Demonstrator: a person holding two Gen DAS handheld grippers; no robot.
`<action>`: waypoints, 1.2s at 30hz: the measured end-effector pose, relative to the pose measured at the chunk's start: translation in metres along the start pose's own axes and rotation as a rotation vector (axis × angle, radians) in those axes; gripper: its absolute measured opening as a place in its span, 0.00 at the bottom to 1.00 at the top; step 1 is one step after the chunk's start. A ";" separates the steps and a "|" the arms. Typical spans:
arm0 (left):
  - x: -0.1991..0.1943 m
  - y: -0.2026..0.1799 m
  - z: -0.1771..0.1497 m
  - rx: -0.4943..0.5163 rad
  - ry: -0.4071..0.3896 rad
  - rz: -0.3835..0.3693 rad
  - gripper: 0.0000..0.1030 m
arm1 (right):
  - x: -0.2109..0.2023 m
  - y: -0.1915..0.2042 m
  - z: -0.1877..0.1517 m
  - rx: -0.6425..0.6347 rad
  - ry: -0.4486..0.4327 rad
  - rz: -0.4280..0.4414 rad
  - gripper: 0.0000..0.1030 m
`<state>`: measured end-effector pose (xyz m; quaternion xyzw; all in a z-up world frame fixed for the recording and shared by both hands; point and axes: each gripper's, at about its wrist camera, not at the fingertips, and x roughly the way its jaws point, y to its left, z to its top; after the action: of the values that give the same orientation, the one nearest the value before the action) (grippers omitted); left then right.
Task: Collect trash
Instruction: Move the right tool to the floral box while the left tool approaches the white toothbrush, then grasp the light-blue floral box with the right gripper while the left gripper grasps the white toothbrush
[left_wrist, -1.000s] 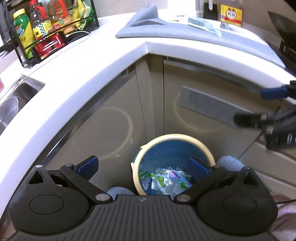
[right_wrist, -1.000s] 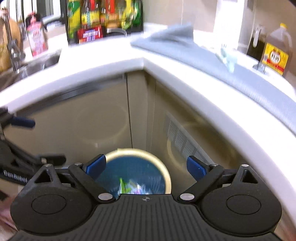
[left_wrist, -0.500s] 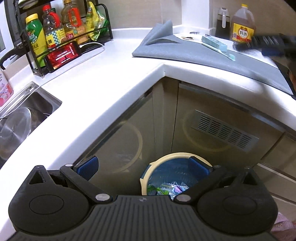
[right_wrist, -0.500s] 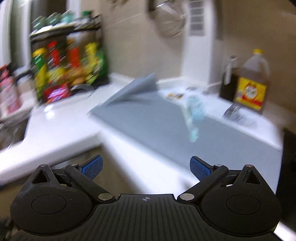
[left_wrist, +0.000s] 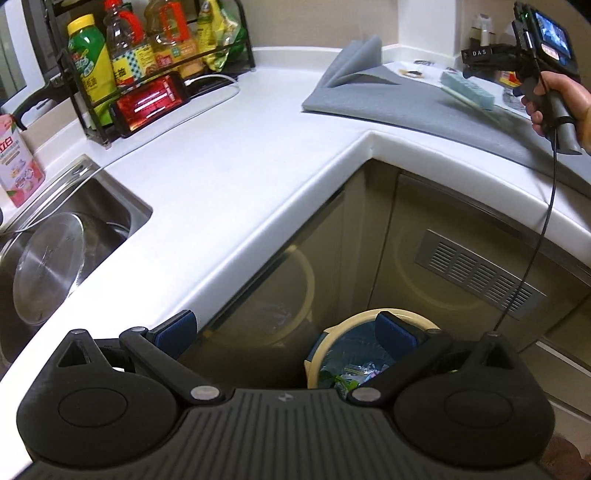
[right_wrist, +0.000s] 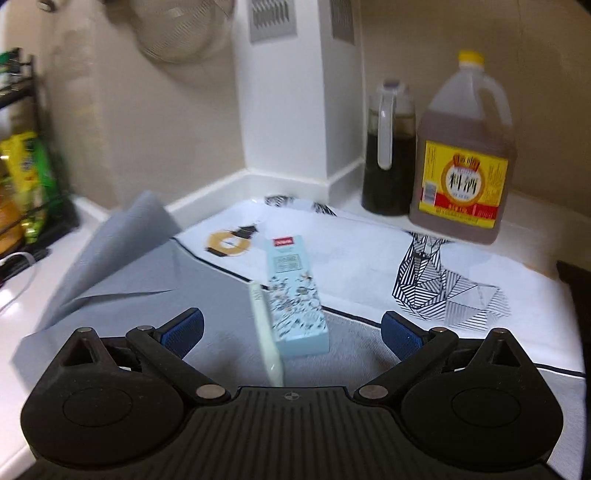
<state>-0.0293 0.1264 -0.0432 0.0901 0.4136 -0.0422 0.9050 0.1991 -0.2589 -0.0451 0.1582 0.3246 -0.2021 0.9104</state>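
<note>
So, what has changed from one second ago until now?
The right gripper swung from above the blue-lined trash bin up to the counter, now facing the long light-blue carton on the grey mat; its jaws have just been opening, nothing between them. The left gripper rose slightly, open and empty. Bin and carton stayed.

White L-shaped tabletop (left_wrist: 229, 155) wrapping an inner corner, beige glossy cabinet doors (left_wrist: 436, 236) beneath, one with a grey slatted vent (left_wrist: 480, 275). Stainless steel sink (left_wrist: 85, 229) sunk at left. Beige tiled wall (right_wrist: 147, 122) behind, white square column (right_wrist: 291, 110) in the corner.
</note>
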 end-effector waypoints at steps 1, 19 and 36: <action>0.002 0.001 0.002 -0.004 0.005 0.005 1.00 | 0.010 -0.002 0.002 0.016 0.018 0.001 0.99; 0.017 -0.046 0.085 0.019 -0.077 -0.084 1.00 | 0.014 -0.077 -0.009 0.047 0.058 -0.124 0.44; 0.163 -0.258 0.315 0.151 -0.057 -0.291 1.00 | 0.007 -0.107 -0.031 0.049 0.016 -0.136 0.87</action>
<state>0.2718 -0.1896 0.0025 0.0958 0.3922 -0.2066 0.8913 0.1376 -0.3405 -0.0900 0.1596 0.3368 -0.2703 0.8877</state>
